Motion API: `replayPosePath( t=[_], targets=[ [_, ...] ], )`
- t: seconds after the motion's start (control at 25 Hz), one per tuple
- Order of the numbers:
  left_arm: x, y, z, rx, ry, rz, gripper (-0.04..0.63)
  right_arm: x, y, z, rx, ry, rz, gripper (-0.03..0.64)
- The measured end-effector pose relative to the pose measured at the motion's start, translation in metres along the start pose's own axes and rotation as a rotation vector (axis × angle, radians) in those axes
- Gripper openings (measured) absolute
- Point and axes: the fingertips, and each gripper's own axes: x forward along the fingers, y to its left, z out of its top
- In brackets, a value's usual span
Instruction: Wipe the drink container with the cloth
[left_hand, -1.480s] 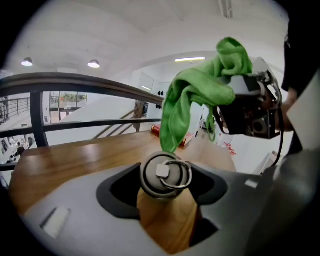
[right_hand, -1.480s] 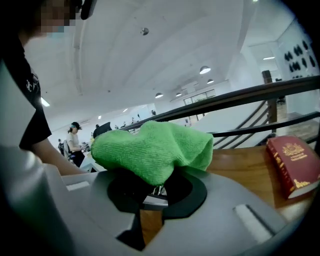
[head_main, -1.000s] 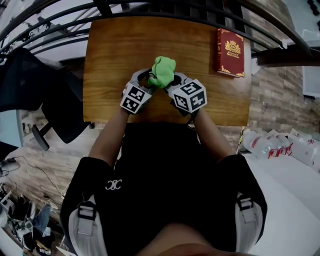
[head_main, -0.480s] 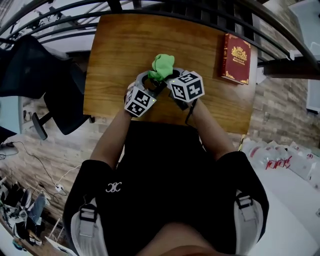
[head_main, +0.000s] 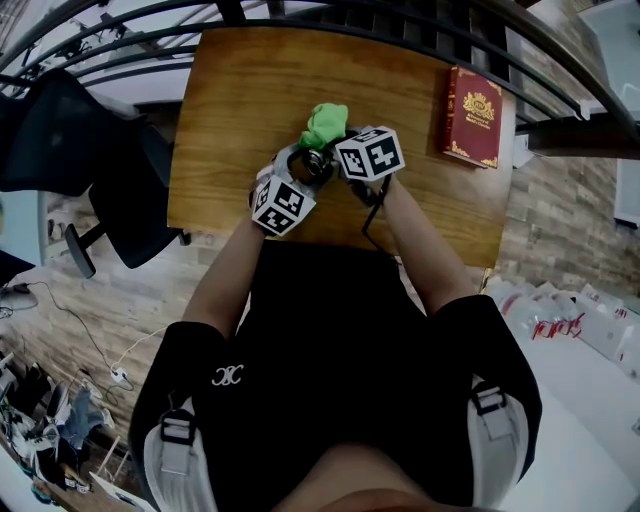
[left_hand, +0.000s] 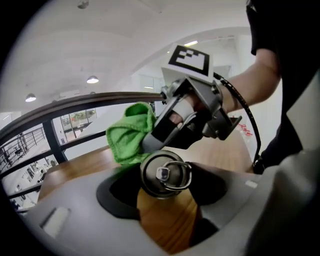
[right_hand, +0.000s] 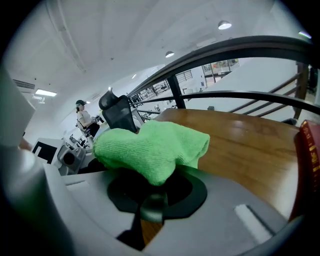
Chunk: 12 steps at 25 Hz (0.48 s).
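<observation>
The drink container (left_hand: 166, 175) sits clamped between the jaws of the left gripper (head_main: 298, 170), lid and ring handle facing that gripper's camera, held over the near part of the wooden table (head_main: 250, 90). The right gripper (right_hand: 155, 195) is closed on the green cloth (right_hand: 150, 147), which bulges out past its jaws in a loose wad. In the left gripper view the wad lies right at the lid's far rim, though I cannot tell whether it actually touches.

The main risk, as I judge it, is the cloth: only a fold of it seems pinched, so a firm rub against metal could drag it free. The ring on the lid is another snag point, since terry loops catch easily on a hinged loop. A sideways push from the wiping hand could also twist the round body in the left jaws, and if it slips it drops onto the table, or rolls off the near edge.
</observation>
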Motion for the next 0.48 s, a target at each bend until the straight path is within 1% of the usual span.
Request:
replayPosePath(
  t=[0.16, 0.24, 0.36, 0.48],
  targets=[
    [0.002, -0.009, 0.001, 0.106, 0.007, -0.011, 0.324, 0.008, -0.01, -0.004, 0.0, 0.05, 0.022, 0.051],
    [0.003, -0.012, 0.002, 0.146, 0.011, -0.012, 0.324, 0.011, -0.016, -0.005, 0.012, 0.067, 0.022, 0.051],
    [0.003, -0.015, 0.002, 0.167, 0.015, -0.014, 0.324, 0.017, -0.031, -0.009, 0.043, 0.089, -0.001, 0.051],
    [0.003, -0.017, 0.0, 0.156, 0.01, -0.019, 0.324, 0.024, -0.051, -0.022, 0.092, 0.13, -0.031, 0.051]
  ],
)
